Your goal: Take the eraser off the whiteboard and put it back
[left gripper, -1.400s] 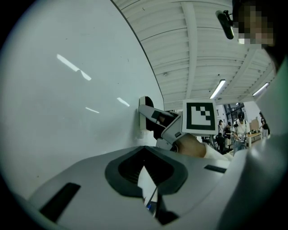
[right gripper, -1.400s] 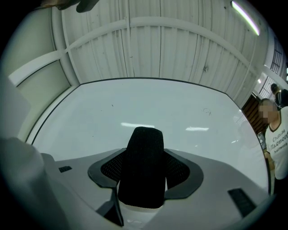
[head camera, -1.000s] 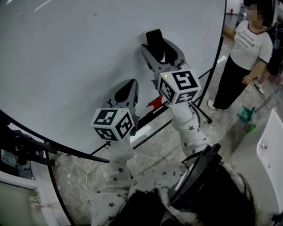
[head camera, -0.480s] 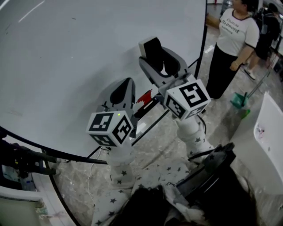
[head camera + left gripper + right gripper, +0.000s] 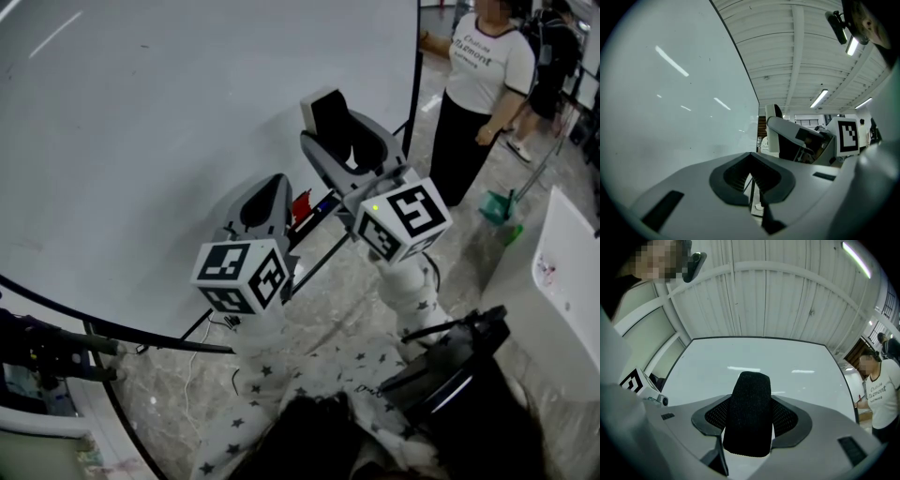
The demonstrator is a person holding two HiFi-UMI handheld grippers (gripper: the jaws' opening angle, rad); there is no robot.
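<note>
1. The right gripper [image 5: 345,141] is clamped on the eraser [image 5: 749,413]. Its two jaws press on the eraser's left and right sides.
2. The eraser is black, with a finely textured face. It stands upright between those jaws and sticks out past their tips.
3. The whiteboard [image 5: 169,122] lies straight ahead of the right gripper and fills the middle of the right gripper view. Whether the eraser touches the board cannot be told.
4. The left gripper [image 5: 265,199] has its jaws together with nothing between them. Only a thin slit shows between the pads.
5. The left gripper sits just beside the right one, to its left and lower, and it also points toward the board.
6. A small red object [image 5: 301,204] rests at the board's lower edge. In the head view it lies between the two grippers, below the right gripper's jaws.
7. A person in a white T-shirt [image 5: 480,70] stands well to the right of the right gripper, past the board's right edge.
</note>
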